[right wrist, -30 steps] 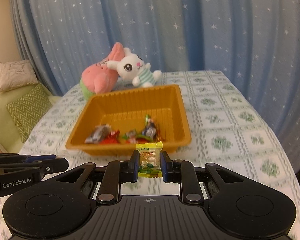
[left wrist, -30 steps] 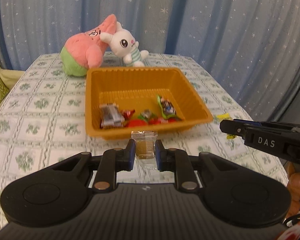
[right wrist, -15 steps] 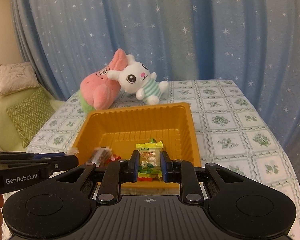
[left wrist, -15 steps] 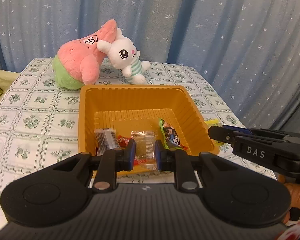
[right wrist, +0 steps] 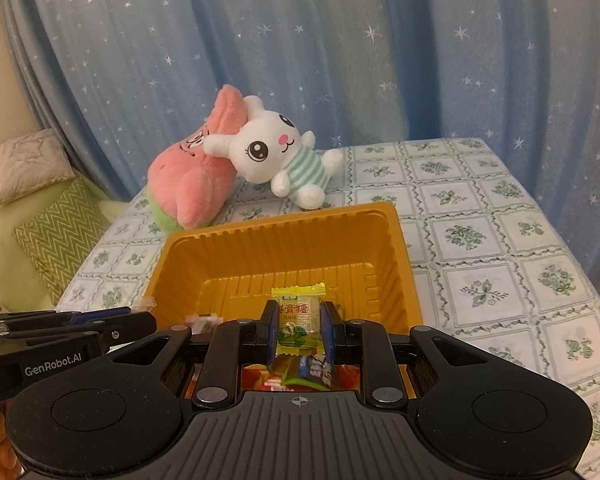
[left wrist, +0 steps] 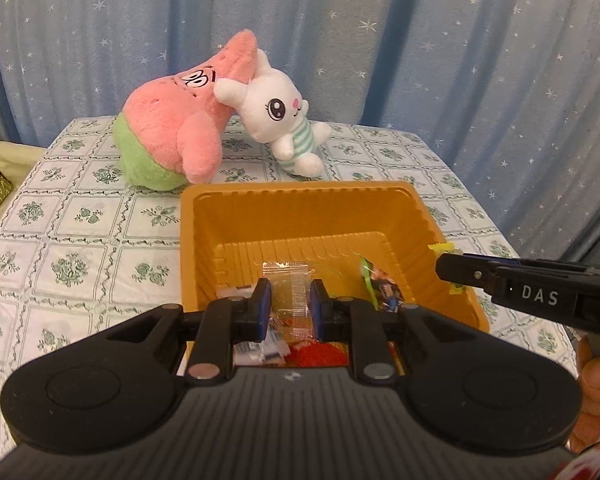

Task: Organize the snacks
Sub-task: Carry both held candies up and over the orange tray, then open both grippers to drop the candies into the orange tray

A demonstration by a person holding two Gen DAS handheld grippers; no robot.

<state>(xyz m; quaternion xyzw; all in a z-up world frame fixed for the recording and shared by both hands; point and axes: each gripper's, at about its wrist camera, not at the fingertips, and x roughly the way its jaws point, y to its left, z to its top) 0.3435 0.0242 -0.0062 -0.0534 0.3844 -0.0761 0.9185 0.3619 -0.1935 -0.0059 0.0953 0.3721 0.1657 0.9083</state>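
Note:
An orange plastic tray [left wrist: 300,208] [right wrist: 284,236] stands on the flowered tablecloth with several wrapped snacks at its near end. My left gripper [left wrist: 289,308] is shut on a clear-wrapped snack [left wrist: 290,292] and hangs over the tray's near part. In the right wrist view my right gripper [right wrist: 299,326] is shut on a yellow-green candy packet [right wrist: 299,316], also above the tray's near end. The right gripper also shows at the right of the left wrist view [left wrist: 452,274], and the left gripper at the left of the right wrist view [right wrist: 140,322].
A pink star plush [left wrist: 176,128] and a white rabbit plush [left wrist: 284,120] lie behind the tray at the table's far side. A blue starry curtain [right wrist: 340,40] hangs beyond. Green and beige cushions [right wrist: 48,240] sit off the table's left edge.
Both grippers have moved forward together with their snacks, from in front of the tray to above its near end. The tray and plush toys now look closer.

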